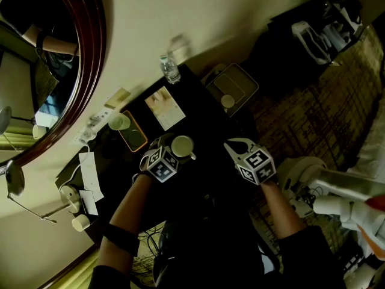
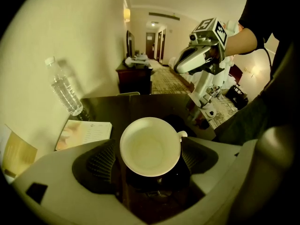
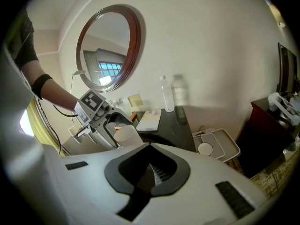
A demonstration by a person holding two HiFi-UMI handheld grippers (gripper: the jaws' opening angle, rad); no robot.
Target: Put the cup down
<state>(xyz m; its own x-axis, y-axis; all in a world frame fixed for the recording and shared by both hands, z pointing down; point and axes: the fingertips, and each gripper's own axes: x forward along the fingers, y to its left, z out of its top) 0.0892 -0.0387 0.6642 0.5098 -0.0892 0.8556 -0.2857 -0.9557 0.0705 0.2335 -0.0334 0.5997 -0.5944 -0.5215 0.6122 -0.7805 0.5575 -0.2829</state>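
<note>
The white cup [image 2: 150, 146], empty and upright, stands on the dark table [image 1: 201, 110] between the jaws of the left gripper [image 2: 149, 165], which points steeply down with its pads parted on either side and not visibly pressing the cup. The right gripper [image 3: 149, 172] hovers well apart, jaws together on nothing. Beyond the cup are a booklet [image 1: 164, 108] and a water bottle [image 1: 170, 69] by the cream wall, which also bears a round mirror [image 1: 95, 53].

Head view looks steeply down; both gripper views share the dark table [image 1: 201, 110] [image 2: 140, 108] [image 3: 177, 124].
</note>
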